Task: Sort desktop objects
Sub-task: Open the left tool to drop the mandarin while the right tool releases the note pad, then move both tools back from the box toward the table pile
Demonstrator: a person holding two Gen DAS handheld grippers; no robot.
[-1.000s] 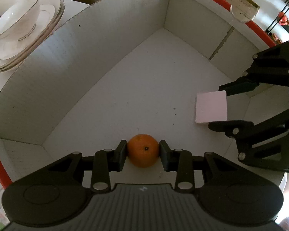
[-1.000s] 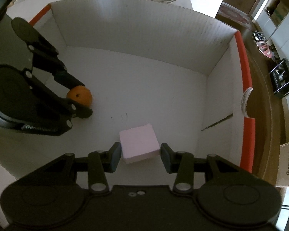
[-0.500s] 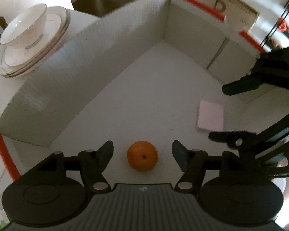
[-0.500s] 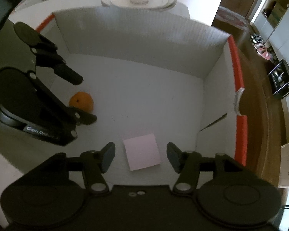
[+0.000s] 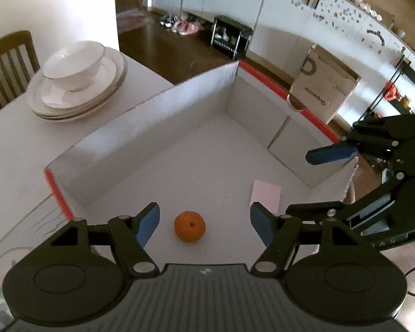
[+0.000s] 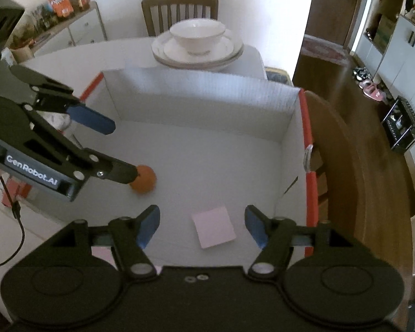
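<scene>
Left wrist: left gripper (image 5: 204, 222) above white box (image 5: 152, 119), jaws just opened, apart, nothing clamped; orange (image 5: 189, 226) lies on box floor below the gap, pink pad (image 5: 265, 195) to its right.

Right wrist: right gripper (image 6: 202, 225) jaws just opened, apart, empty; pink pad flat on box floor beneath, orange at left

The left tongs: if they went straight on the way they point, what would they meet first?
Probably the orange, which lies on the box floor between the open left tongs; depth is hard to judge.
</scene>
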